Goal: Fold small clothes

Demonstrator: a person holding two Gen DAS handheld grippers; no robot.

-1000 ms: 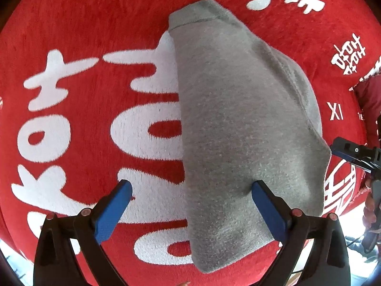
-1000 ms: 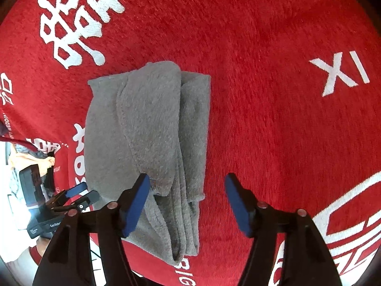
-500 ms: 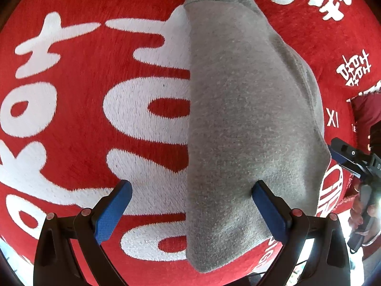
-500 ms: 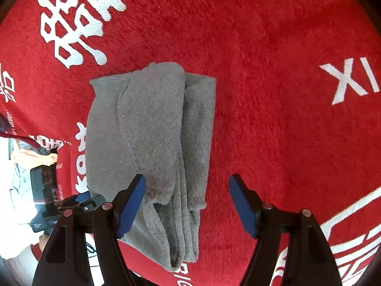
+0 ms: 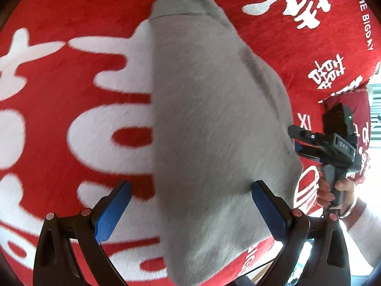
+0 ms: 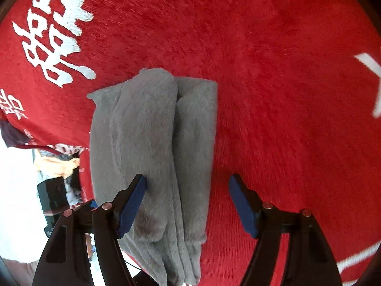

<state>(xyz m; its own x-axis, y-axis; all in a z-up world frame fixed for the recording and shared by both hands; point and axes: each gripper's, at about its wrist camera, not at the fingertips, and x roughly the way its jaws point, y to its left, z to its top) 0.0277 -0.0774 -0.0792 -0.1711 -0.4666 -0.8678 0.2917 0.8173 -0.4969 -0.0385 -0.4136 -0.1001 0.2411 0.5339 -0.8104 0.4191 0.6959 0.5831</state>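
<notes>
A small grey garment (image 5: 214, 119) lies folded lengthwise on a red blanket (image 5: 71, 23) with big white characters. My left gripper (image 5: 190, 186) hovers open over the garment's near end, its left finger above the blanket and its right finger above the cloth. In the right wrist view the same garment (image 6: 147, 131) shows stacked folded layers. My right gripper (image 6: 188, 178) is open, left finger over those layers, right finger over bare blanket. Neither gripper holds anything.
The red blanket (image 6: 285, 95) covers the whole work surface and drops off at the near edge. A person's hand (image 5: 333, 190) with a light sleeve holds the right tool beside the garment's right edge. Bright floor and clutter (image 6: 57, 164) lie beyond the blanket's left edge.
The right gripper has sunk closer to the garment, which now looks larger, and its jaws stand slightly wider. The left view has tilted, and the right tool has come nearer the garment's edge.
</notes>
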